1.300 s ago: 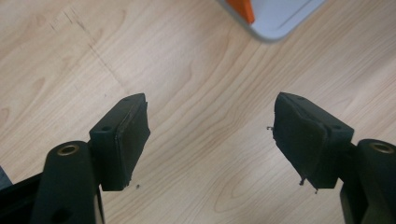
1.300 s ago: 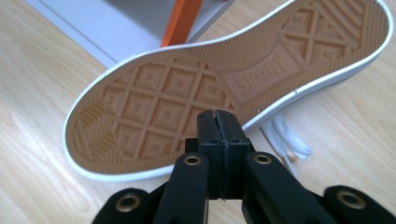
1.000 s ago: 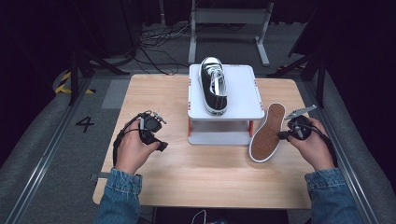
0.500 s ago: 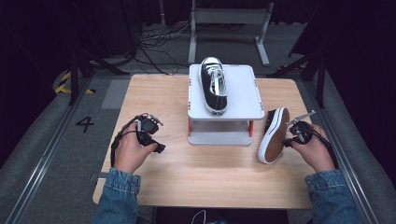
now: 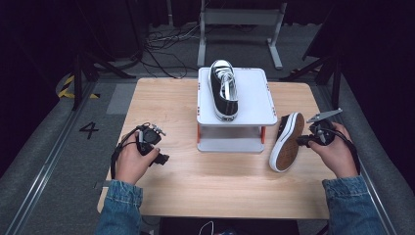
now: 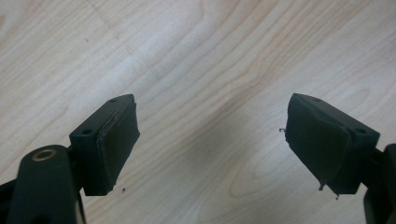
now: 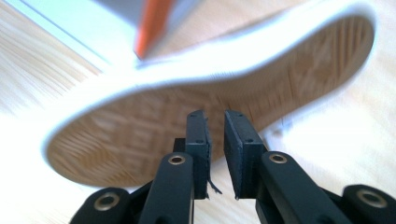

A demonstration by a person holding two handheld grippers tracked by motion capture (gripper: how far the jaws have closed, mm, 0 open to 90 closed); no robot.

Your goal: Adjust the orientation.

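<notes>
step: second shoe (image 5: 286,142) just let go, tipped on edge, sole out, right of centre beside stand (image 5: 235,117). right gripper (image 5: 304,140) jaws just opening, narrow gap, nothing between. left gripper (image 6: 212,140) wide open, empty. next: regrip shoe, lift onto stand.

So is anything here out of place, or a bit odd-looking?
Yes, the second shoe. Its partner sits upright on the white stand, but this one is tipped on its side on the table, tan sole facing the right tongs. Those tongs have just been opening, a narrow gap, nothing between them.
</notes>
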